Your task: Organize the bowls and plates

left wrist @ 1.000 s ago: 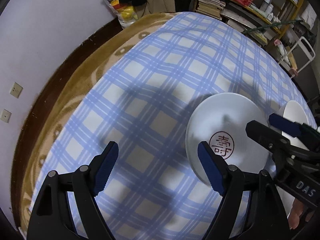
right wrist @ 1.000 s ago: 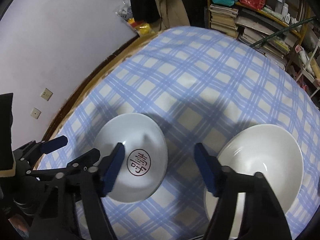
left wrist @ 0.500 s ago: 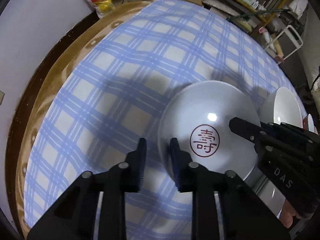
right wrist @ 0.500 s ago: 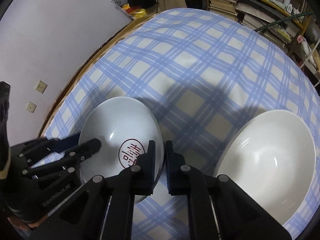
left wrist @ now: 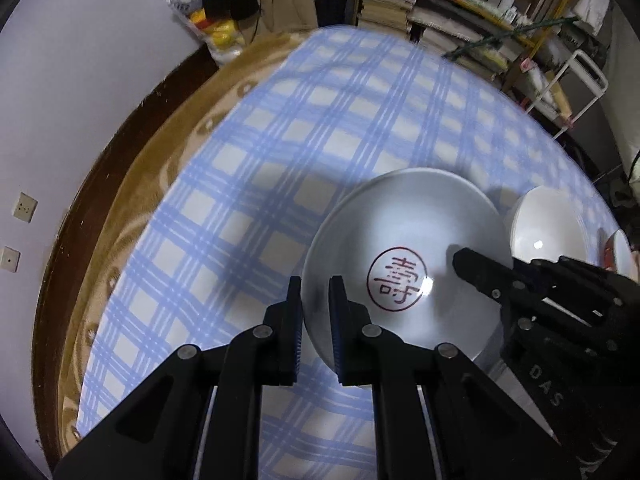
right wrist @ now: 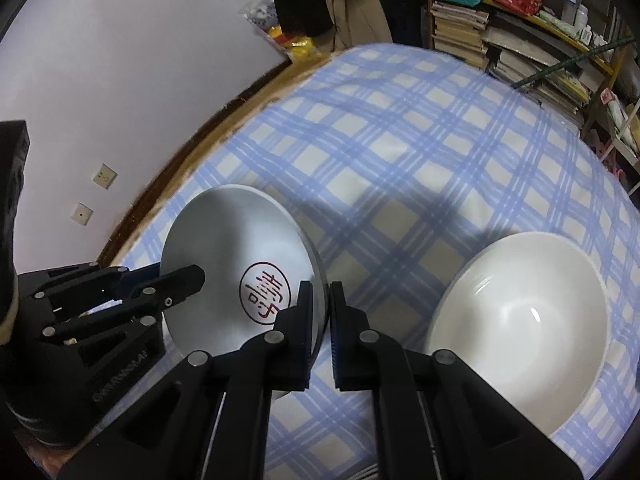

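Note:
A white plate with a red round character mark (left wrist: 404, 256) is held above the blue checked tablecloth (left wrist: 280, 152). My left gripper (left wrist: 316, 300) is shut on the plate's left rim. My right gripper (right wrist: 322, 304) is shut on the plate's right rim (right wrist: 316, 272). The right gripper also shows in the left wrist view (left wrist: 472, 264), reaching over the plate. The left gripper shows in the right wrist view (right wrist: 188, 280) at the plate's far side. A plain white bowl (right wrist: 520, 320) sits on the cloth to the right; it also shows in the left wrist view (left wrist: 548, 228).
A brown rug edge (left wrist: 160, 152) and dark floor border the cloth on the left. Shelves with books and boxes (left wrist: 460, 12) stand at the back. A bag of yellow items (left wrist: 212, 28) lies by the wall. Another white dish edge (left wrist: 624, 252) shows far right.
Both grippers closed from wide open onto opposite rims of the marked plate. Since then the plate has lifted and tilted slightly off the cloth.

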The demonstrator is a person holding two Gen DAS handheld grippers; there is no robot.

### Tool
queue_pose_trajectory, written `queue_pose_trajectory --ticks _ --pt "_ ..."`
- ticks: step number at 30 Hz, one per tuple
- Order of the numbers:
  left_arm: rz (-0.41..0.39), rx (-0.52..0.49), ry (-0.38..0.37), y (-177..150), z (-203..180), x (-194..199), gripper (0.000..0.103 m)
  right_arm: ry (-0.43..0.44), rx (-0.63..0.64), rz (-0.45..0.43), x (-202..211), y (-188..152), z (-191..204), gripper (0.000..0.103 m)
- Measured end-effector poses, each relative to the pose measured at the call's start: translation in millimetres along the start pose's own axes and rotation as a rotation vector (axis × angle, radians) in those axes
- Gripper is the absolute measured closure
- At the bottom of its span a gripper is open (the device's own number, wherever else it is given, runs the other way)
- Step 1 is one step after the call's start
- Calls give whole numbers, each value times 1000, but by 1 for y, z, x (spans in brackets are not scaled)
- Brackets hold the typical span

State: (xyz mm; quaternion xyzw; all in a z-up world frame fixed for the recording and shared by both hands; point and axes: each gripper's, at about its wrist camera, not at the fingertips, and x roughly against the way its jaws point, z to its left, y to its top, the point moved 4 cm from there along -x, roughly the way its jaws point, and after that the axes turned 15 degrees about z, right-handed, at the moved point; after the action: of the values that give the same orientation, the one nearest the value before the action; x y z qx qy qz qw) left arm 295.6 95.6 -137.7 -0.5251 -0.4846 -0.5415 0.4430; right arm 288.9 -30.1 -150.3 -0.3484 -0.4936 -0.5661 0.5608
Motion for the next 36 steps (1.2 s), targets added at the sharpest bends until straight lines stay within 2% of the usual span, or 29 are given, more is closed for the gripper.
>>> queue_pose_trajectory --ticks 9,17,25,30,36 --pt "-100 -92 21 2 -52 40 91 -3 -39 -91 50 -11 -32 94" --pt "-115 -118 -33 0 -102 38 91 -79 -68 -126 74 -31 -71 94" --pt "-77 -106 -87 -1 -139 13 91 -108 -125 -115 72 -47 -111 94" --pt "-108 -131 -45 -5 -155 4 91 -100 -151 -120 64 -56 -125 94" --pt "-113 -149 -34 -2 -160 -1 91 -64 -177 -116 48 -63 -135 94"
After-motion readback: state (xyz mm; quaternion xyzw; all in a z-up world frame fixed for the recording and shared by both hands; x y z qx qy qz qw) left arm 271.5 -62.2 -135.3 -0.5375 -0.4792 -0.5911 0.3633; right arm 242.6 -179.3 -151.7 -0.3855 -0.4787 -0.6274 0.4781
